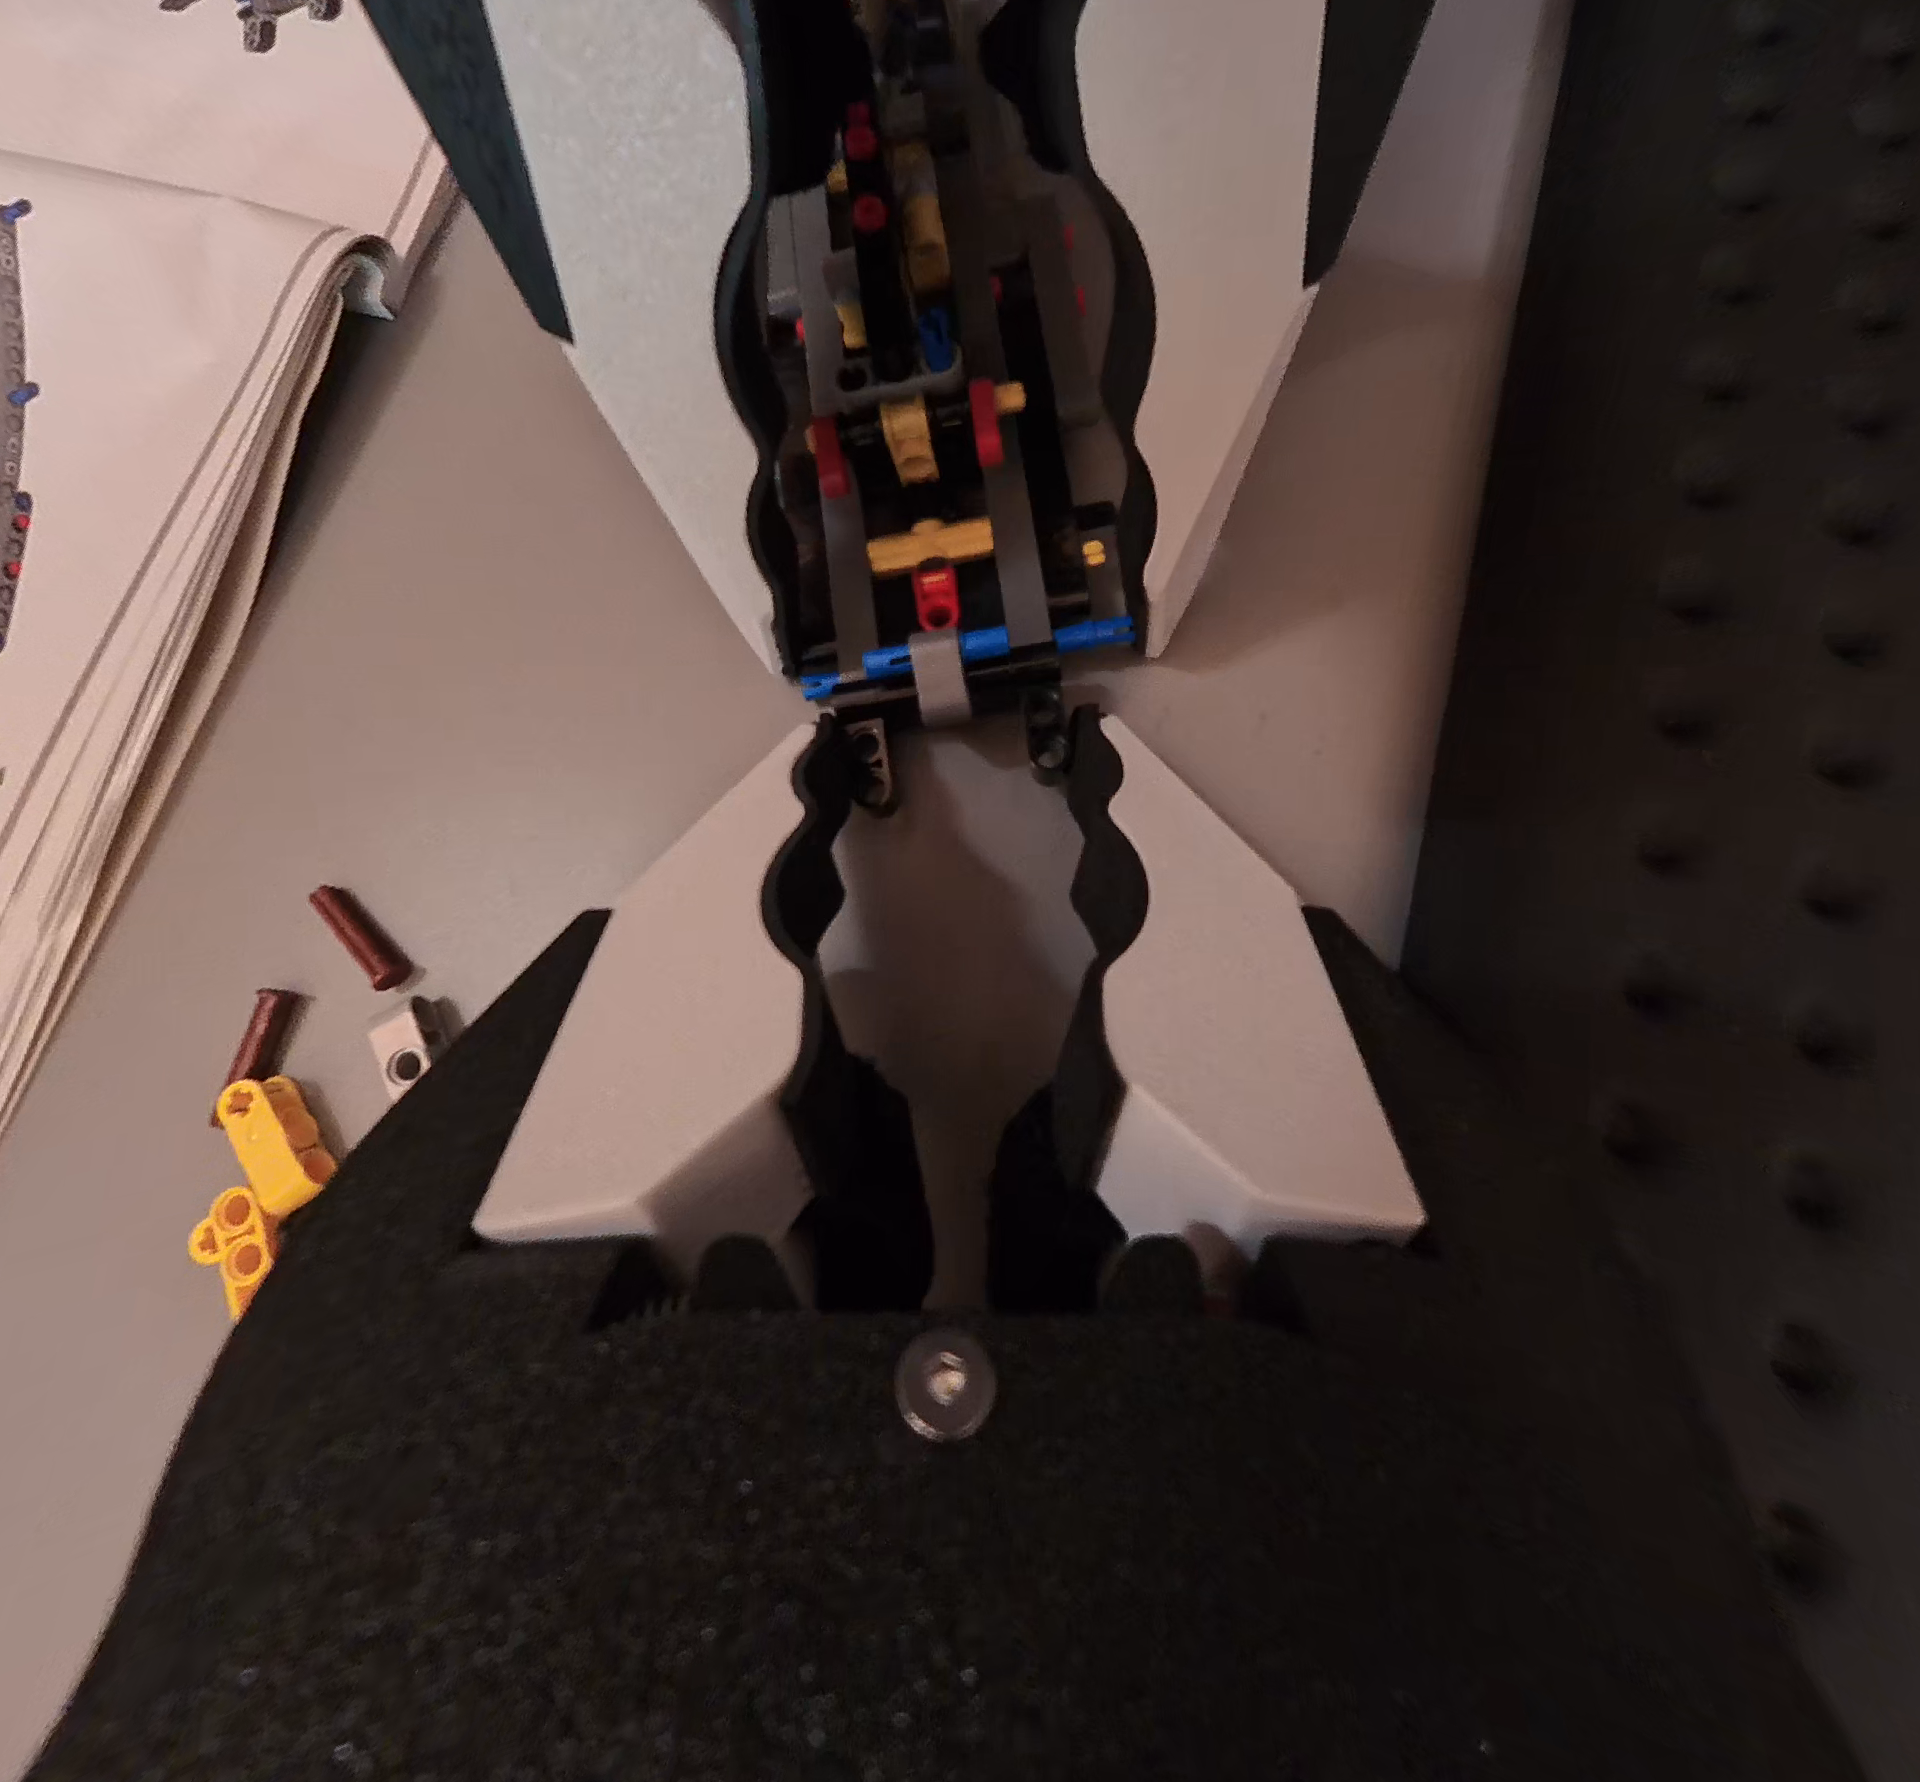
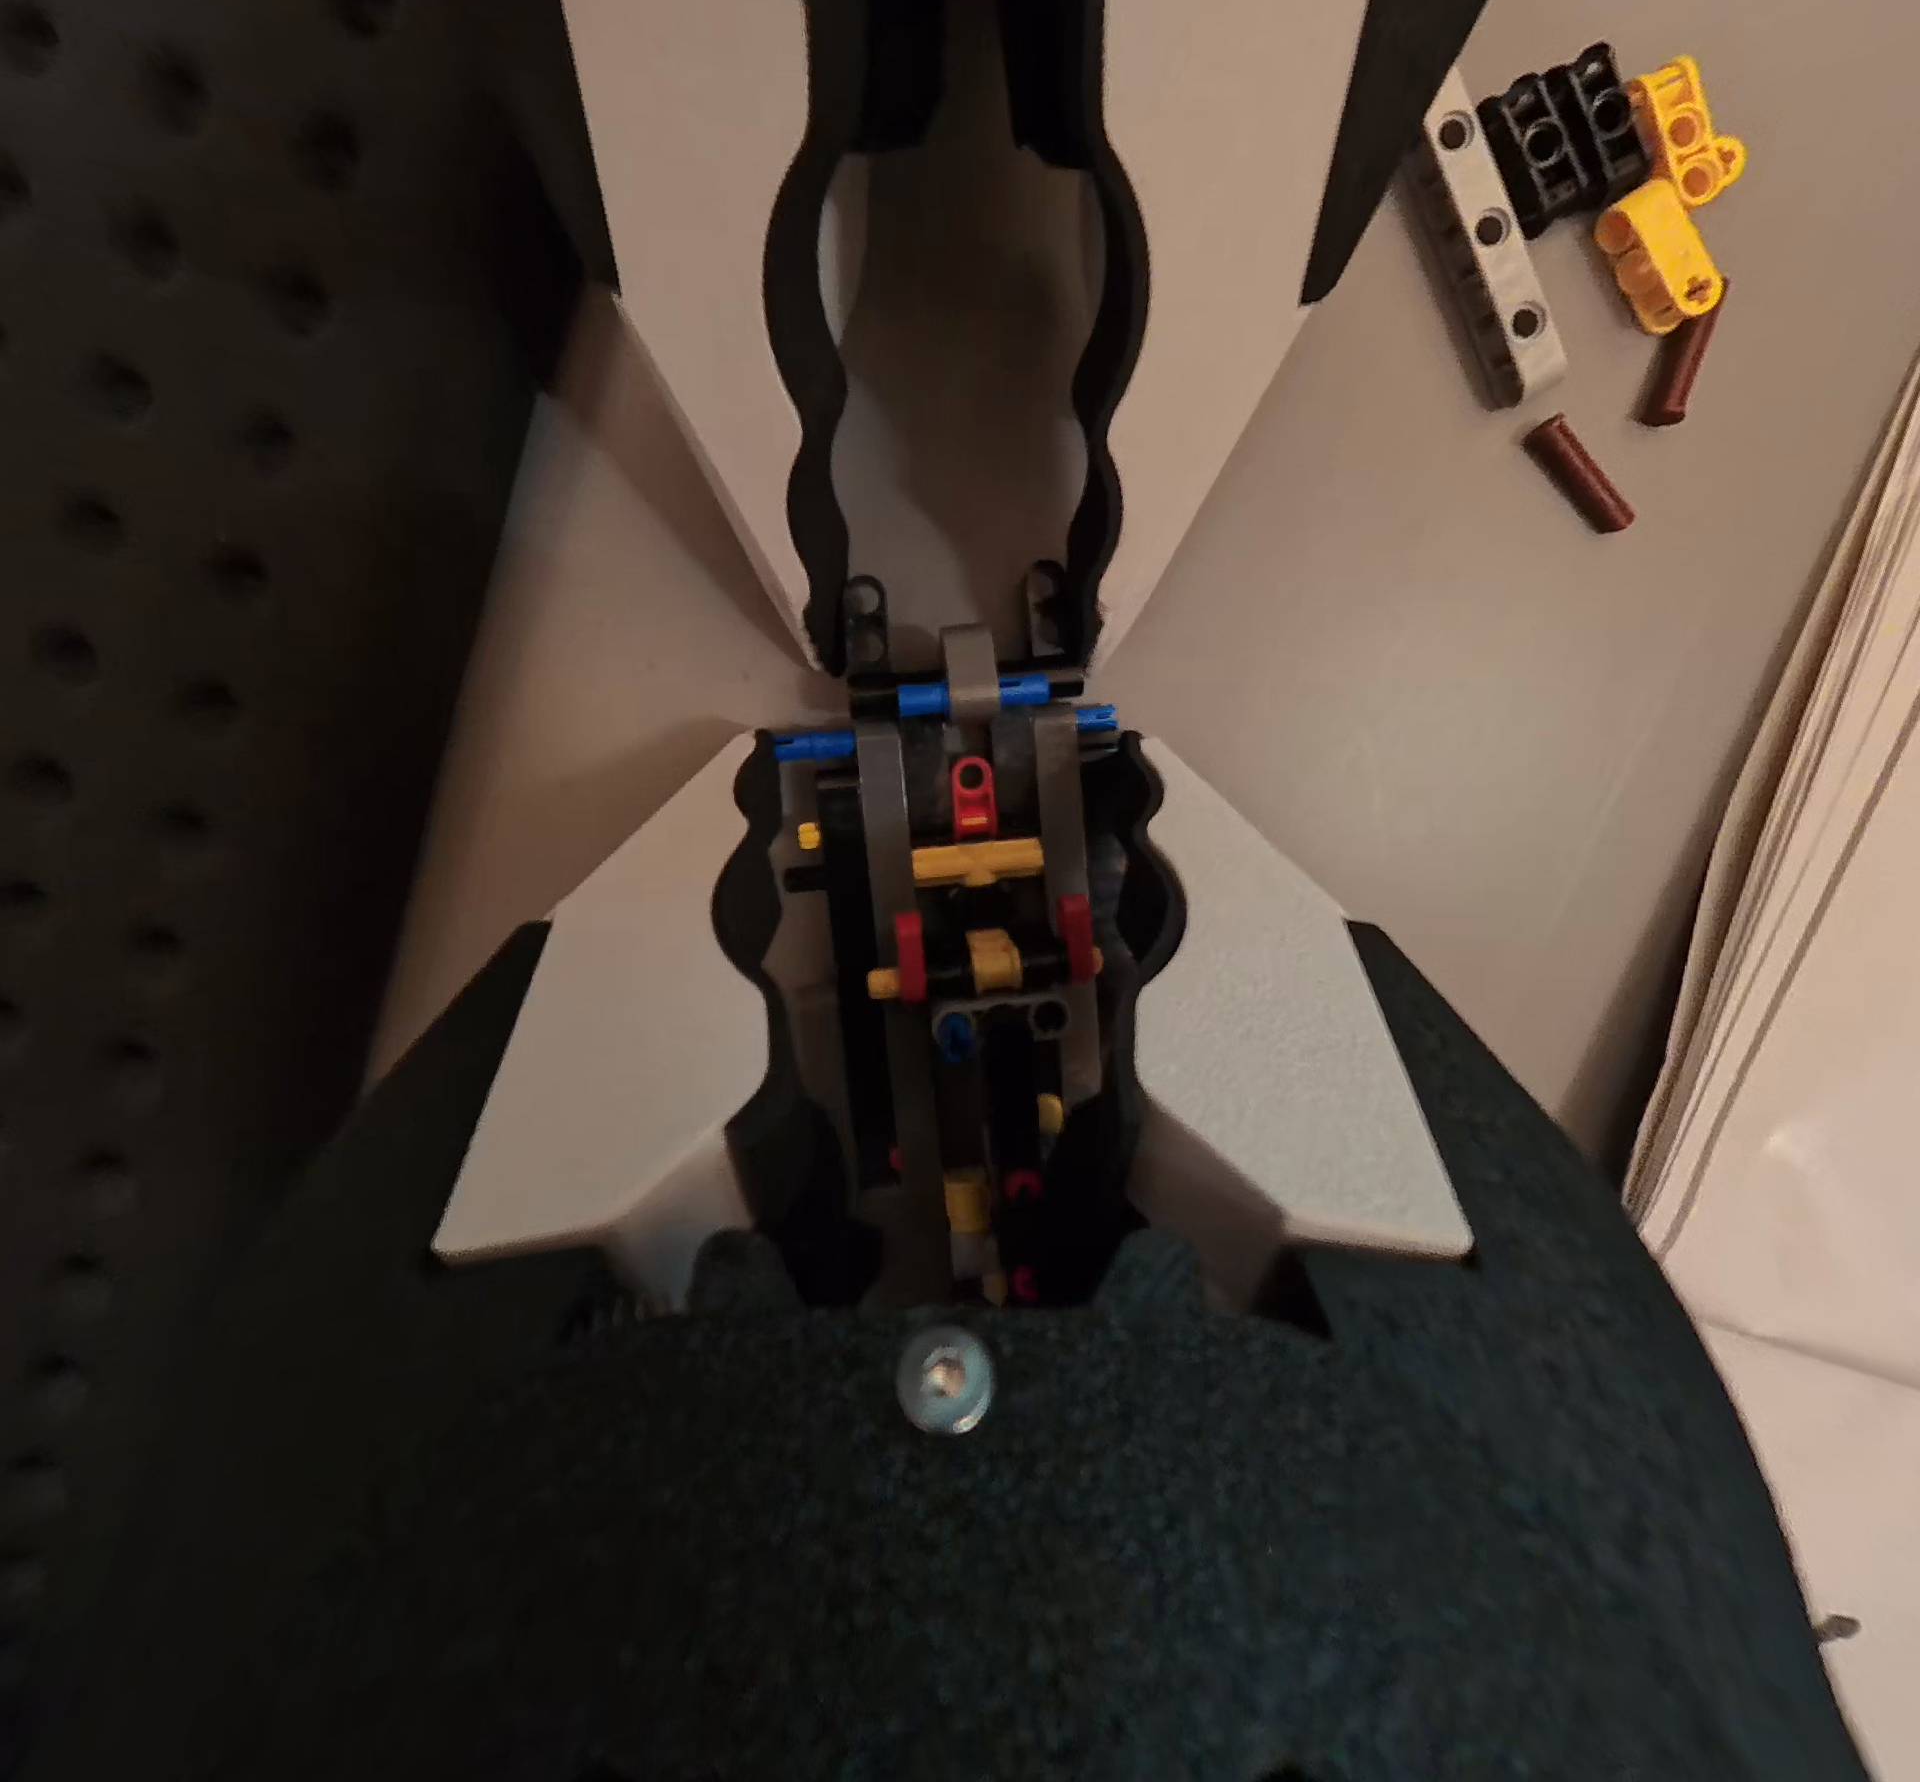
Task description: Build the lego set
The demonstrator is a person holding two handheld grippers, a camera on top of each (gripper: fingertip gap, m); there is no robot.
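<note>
A long lego model (image 1: 925, 444) of black and grey beams with red, yellow and blue pins is held level between both grippers. My right gripper (image 2: 948, 745) is shut on its sides, with the model (image 2: 977, 953) running back between the fingers. In the left wrist view the right gripper (image 1: 966, 662) comes in from the top. My left gripper (image 1: 956, 735) faces it tip to tip. Its pads press on two black lugs (image 1: 871, 766) at the model's blue-pinned end. In the right wrist view the left gripper (image 2: 956, 652) shows at the top.
Loose parts lie on the pale table: yellow connectors (image 1: 260, 1150), brown pins (image 1: 358, 937), a white beam (image 2: 1491, 246) and a black brick (image 2: 1558, 137). An open instruction booklet (image 1: 156, 382) lies beyond them. A dark studded baseplate (image 1: 1714, 589) lies on the other side. Only a small space, under 4 cm, lies between the two pairs of fingers.
</note>
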